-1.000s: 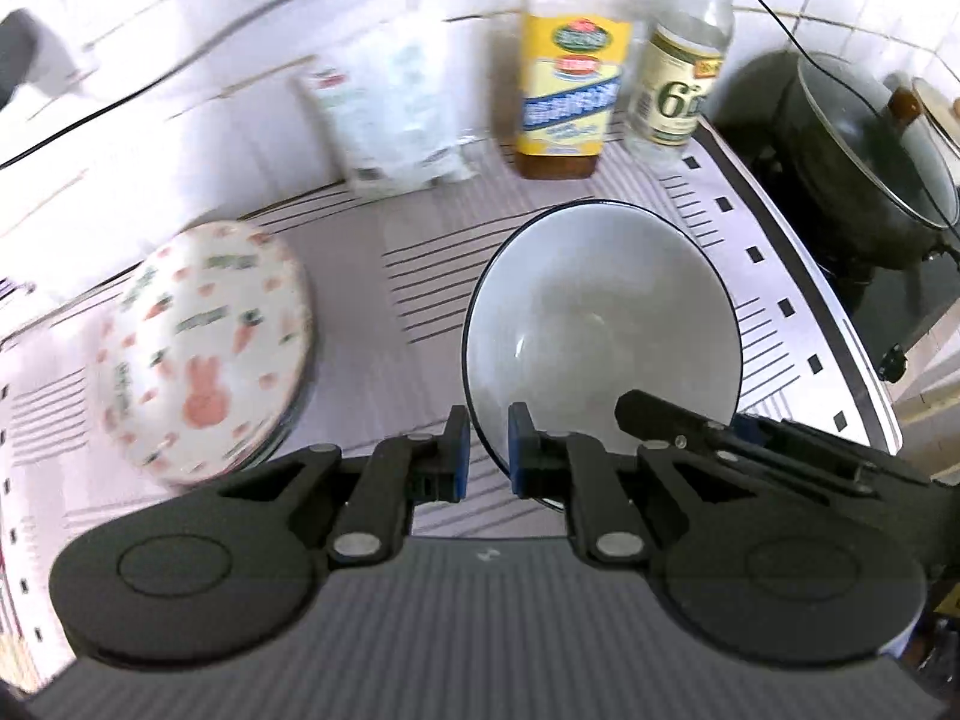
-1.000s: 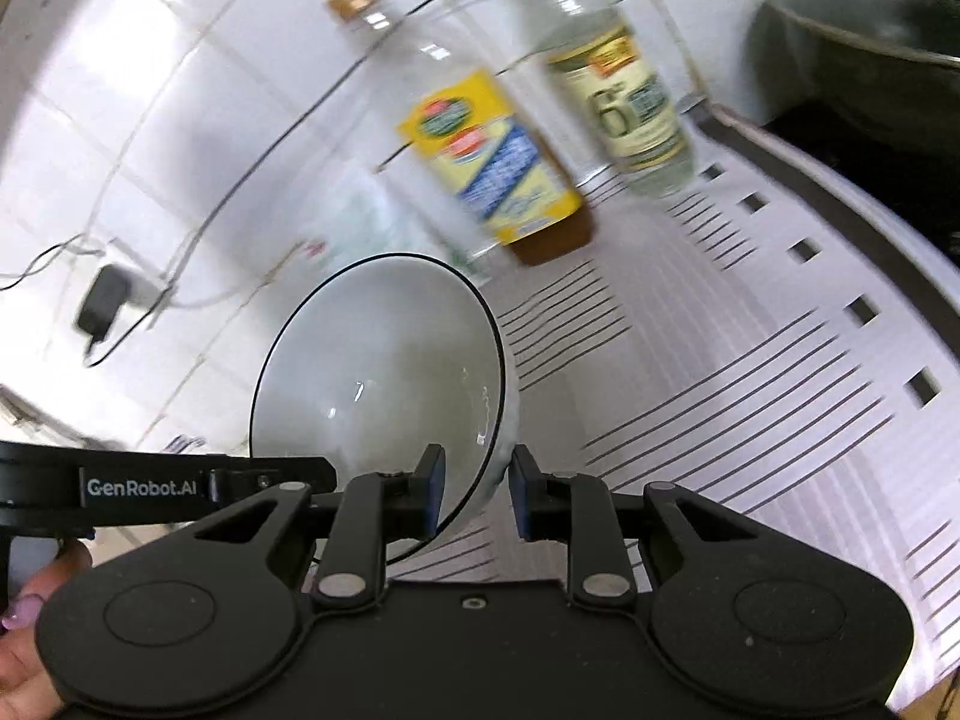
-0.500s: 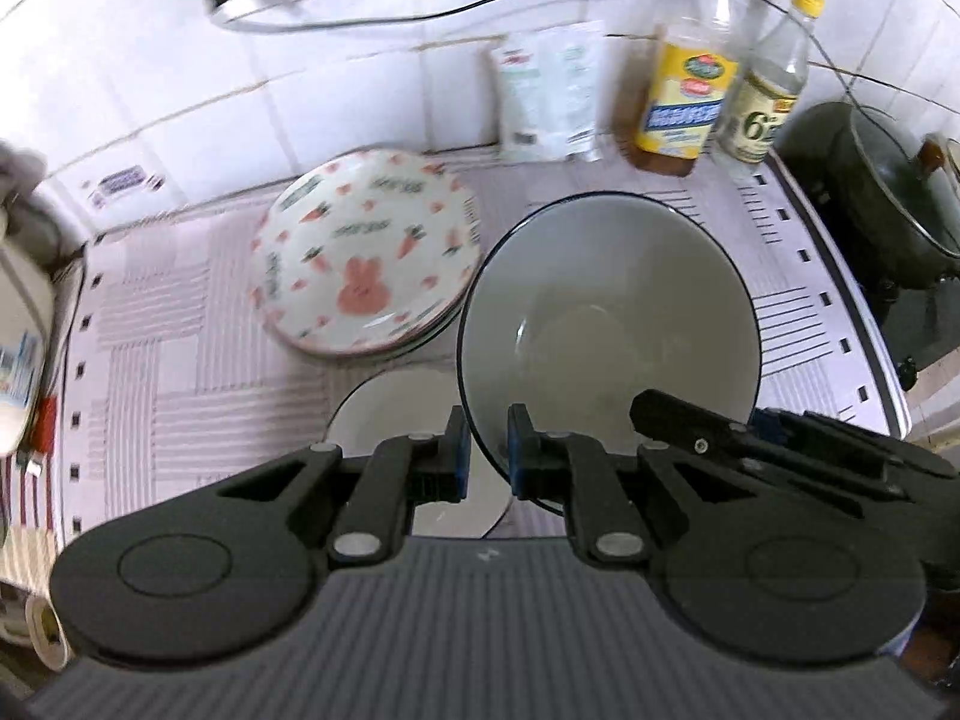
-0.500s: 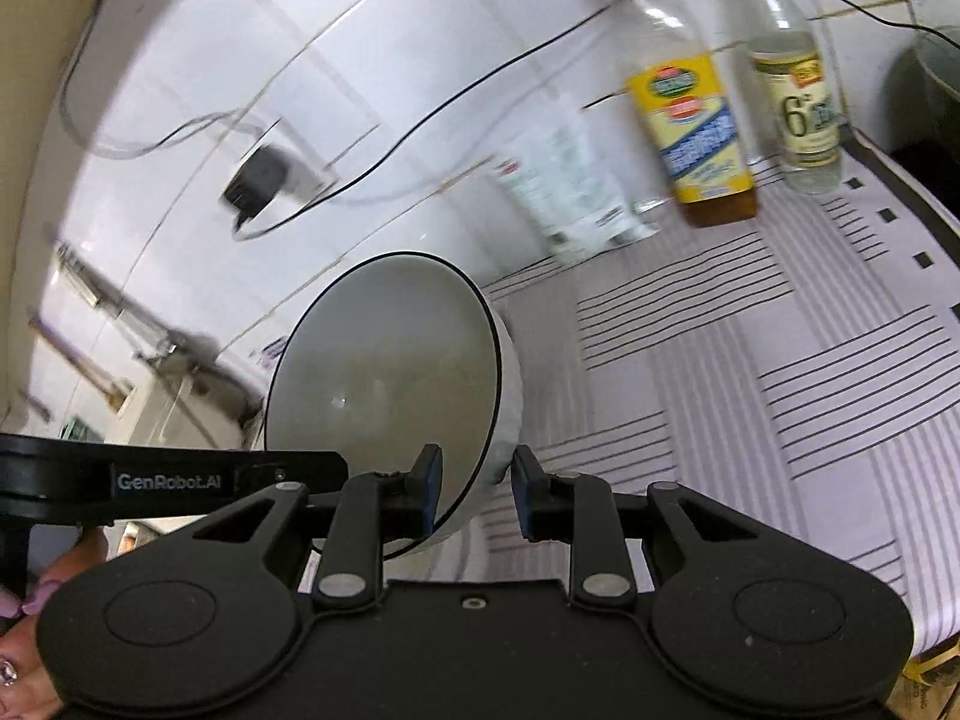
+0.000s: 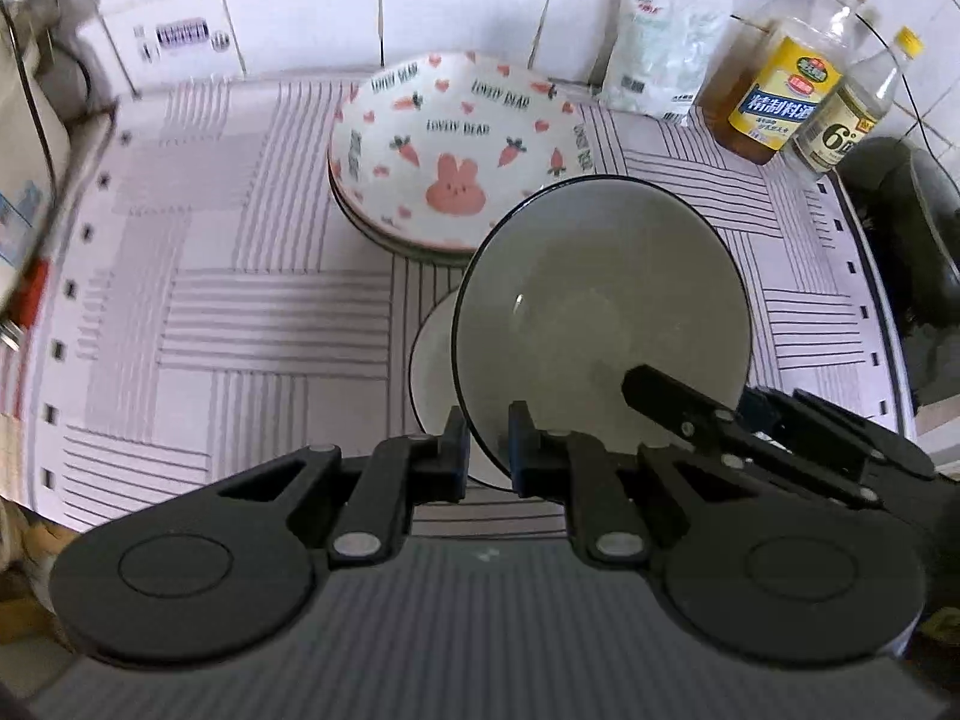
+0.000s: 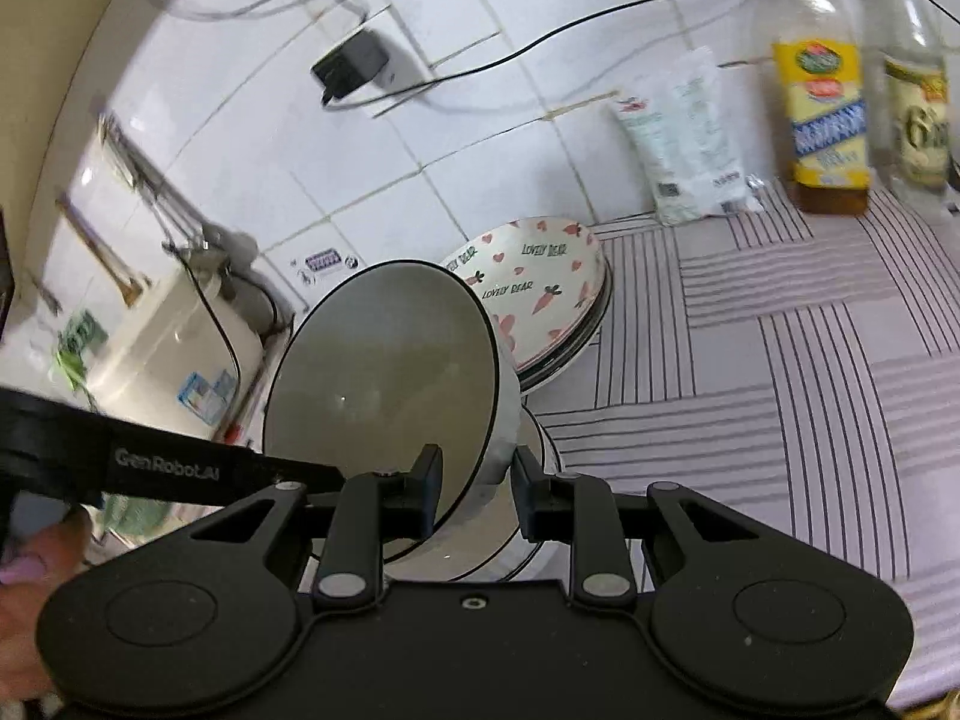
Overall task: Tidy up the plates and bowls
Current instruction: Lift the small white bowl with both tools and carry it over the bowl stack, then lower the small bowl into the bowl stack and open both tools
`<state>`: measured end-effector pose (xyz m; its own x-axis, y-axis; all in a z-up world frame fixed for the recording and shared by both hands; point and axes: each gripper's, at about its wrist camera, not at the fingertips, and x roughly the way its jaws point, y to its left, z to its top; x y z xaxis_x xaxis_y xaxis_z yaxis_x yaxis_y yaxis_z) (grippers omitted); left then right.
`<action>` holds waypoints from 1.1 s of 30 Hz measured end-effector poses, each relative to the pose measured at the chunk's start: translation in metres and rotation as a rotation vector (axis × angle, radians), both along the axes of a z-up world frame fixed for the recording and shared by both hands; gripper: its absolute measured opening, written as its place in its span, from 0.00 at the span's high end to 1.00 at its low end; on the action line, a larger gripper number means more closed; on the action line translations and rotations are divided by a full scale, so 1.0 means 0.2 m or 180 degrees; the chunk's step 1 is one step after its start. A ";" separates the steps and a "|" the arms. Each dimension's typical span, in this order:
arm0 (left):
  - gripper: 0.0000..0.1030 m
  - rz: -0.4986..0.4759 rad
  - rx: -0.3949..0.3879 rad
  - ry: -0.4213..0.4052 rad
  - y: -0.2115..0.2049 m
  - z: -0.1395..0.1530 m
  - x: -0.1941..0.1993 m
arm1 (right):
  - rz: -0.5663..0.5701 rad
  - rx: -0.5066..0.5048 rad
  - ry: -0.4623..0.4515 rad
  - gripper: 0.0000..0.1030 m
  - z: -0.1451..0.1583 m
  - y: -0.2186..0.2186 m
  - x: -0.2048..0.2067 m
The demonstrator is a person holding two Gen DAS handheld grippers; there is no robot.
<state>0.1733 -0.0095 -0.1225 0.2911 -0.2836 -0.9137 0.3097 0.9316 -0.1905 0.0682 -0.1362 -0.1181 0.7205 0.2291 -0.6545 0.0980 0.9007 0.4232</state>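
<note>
Both grippers hold one white bowl with a black rim (image 5: 606,312), also in the right wrist view (image 6: 390,372). My left gripper (image 5: 485,450) is shut on its near rim. My right gripper (image 6: 474,480) is shut on the opposite rim; its body shows in the left wrist view (image 5: 750,426). The bowl hangs tilted just above another white bowl (image 5: 435,366) on the mat, partly hidden; it also shows in the right wrist view (image 6: 516,546). A stack of rabbit-and-carrot plates (image 5: 462,144) lies behind, also in the right wrist view (image 6: 540,294).
A striped mat (image 5: 240,312) covers the counter. An oil bottle (image 5: 780,96), a vinegar bottle (image 5: 852,114) and a white packet (image 5: 666,60) stand against the tiled wall. A dark pot (image 5: 912,228) sits at right. A white appliance (image 6: 174,348) stands at left.
Both grippers carried the bowl left from near the bottles, and it now hangs low over the second white bowl in front of the plate stack.
</note>
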 end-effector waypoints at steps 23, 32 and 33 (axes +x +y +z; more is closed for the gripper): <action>0.79 0.0247 -0.0010 0.0661 0.04 -0.23 0.15 | 0.0554 -0.1640 0.0205 0.72 -0.08 0.30 0.16; 0.78 0.0340 -0.0072 0.0727 0.06 -0.25 0.16 | 0.0599 -0.2122 0.0147 0.69 -0.12 0.36 0.14; 0.78 0.0334 -0.0069 0.0706 0.06 -0.25 0.16 | 0.0595 -0.2092 0.0142 0.69 -0.11 0.36 0.14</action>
<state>0.2047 0.0031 -0.1726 0.1130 -0.2826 -0.9526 0.1598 0.9514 -0.2633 0.0958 -0.0644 -0.1411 0.6766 -0.1081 -0.7284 -0.0795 0.9727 -0.2182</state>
